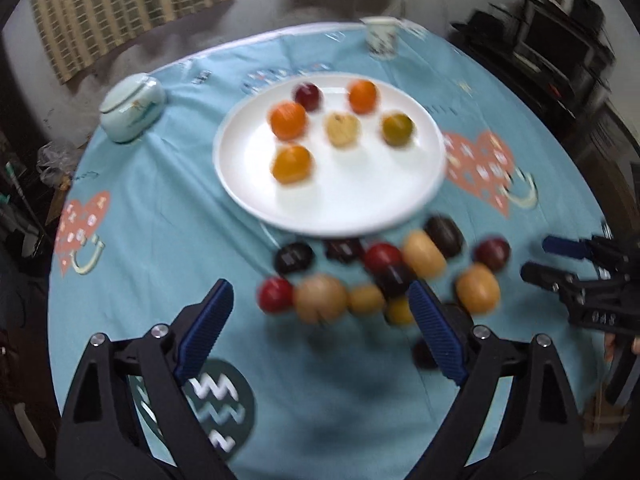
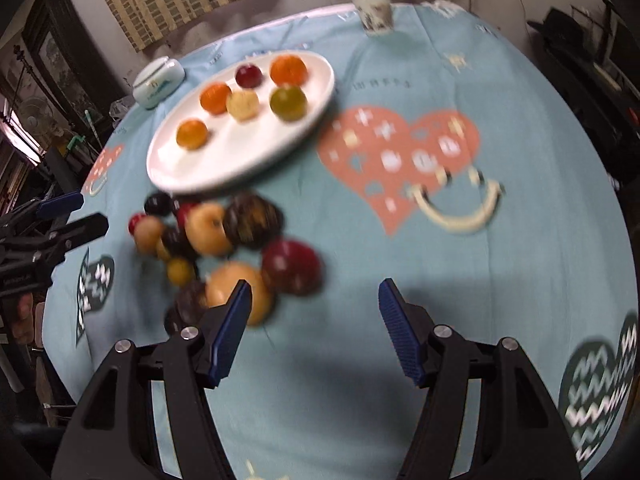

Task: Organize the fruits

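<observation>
six fruits (image 1: 340,128) on plate (image 1: 360,208)

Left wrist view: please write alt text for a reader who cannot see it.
The open, empty left gripper hangs above a pile of small fruits on a blue tablecloth. Behind the pile, a white plate holds six fruits. The picture is blurred.

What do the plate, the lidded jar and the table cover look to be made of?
Plate: probably glazed ceramic or porcelain; plain white with a smooth sheen, though melamine can't be excluded.
Jar: likely glazed ceramic; pale green, glossy, with a painted motif.
Cover: woven cloth, matte; it shows creases and printed hearts.
Blur hides finer texture.
</observation>
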